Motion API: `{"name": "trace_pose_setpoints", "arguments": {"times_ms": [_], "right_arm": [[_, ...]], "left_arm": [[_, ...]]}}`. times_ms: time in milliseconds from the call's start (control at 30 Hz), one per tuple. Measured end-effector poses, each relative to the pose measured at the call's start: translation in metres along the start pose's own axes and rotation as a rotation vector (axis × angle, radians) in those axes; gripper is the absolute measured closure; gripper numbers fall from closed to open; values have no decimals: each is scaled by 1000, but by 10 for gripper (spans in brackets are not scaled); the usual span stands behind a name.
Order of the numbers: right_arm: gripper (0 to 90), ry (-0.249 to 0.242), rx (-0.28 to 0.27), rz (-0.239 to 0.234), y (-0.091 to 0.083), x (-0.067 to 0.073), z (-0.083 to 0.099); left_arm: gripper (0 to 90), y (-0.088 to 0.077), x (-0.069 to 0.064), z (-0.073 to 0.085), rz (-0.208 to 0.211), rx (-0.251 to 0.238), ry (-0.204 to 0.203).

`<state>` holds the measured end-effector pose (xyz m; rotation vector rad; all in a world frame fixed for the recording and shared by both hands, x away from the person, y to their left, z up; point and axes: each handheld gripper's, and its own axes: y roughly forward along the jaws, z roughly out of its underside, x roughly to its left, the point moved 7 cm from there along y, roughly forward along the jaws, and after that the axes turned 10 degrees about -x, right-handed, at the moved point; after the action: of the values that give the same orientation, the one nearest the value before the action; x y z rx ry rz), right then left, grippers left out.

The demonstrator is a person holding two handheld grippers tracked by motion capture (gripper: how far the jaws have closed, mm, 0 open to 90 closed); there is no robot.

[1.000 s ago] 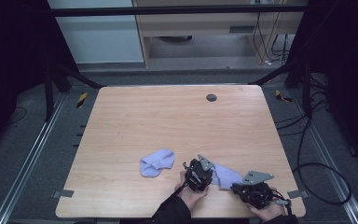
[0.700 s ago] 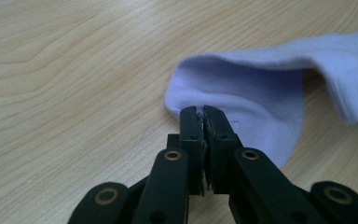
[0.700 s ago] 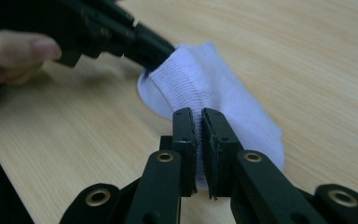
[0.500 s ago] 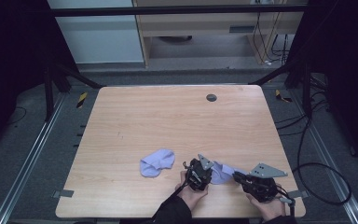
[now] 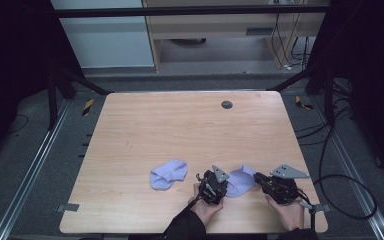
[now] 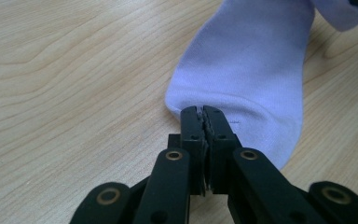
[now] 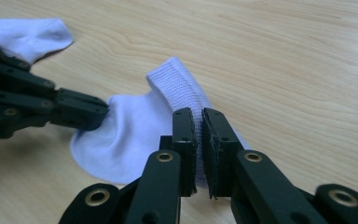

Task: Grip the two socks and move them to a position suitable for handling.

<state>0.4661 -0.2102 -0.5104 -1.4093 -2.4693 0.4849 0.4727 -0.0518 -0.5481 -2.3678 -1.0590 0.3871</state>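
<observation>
The left gripper (image 6: pixel 204 112) pinches the toe of a lavender sock (image 5: pixel 240 180) at the table's (image 5: pixel 180 125) near edge; its jaws have just closed. The right gripper (image 7: pixel 198 114) pinches the cuff. Risk: either thin hold slips under tension.

No writing, label, brand name or number can be read anywhere in these pictures. The desk (image 5: pixel 190 130) bears plain wood grain with no print on it. The only sign-like marks are two short pieces of yellow-and-black striped tape on the floor, one (image 5: pixel 88 106) just off the desk's far left corner and one (image 5: pixel 303 103) just off its far right corner; neither carries letters.
</observation>
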Motion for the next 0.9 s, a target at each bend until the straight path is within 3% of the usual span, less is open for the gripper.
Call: {"name": "trace_pose_setpoints", "arguments": {"times_ms": [67, 333, 900], "right_arm": [[838, 22, 2, 17, 3, -5, -1], [838, 23, 26, 44, 15, -14, -1], [821, -47, 52, 158, 41, -41, -3]], "left_arm": [[875, 0, 0, 0, 1, -1, 0], [873, 0, 0, 0, 4, -3, 1], [862, 1, 1, 0, 10, -7, -13]]}}
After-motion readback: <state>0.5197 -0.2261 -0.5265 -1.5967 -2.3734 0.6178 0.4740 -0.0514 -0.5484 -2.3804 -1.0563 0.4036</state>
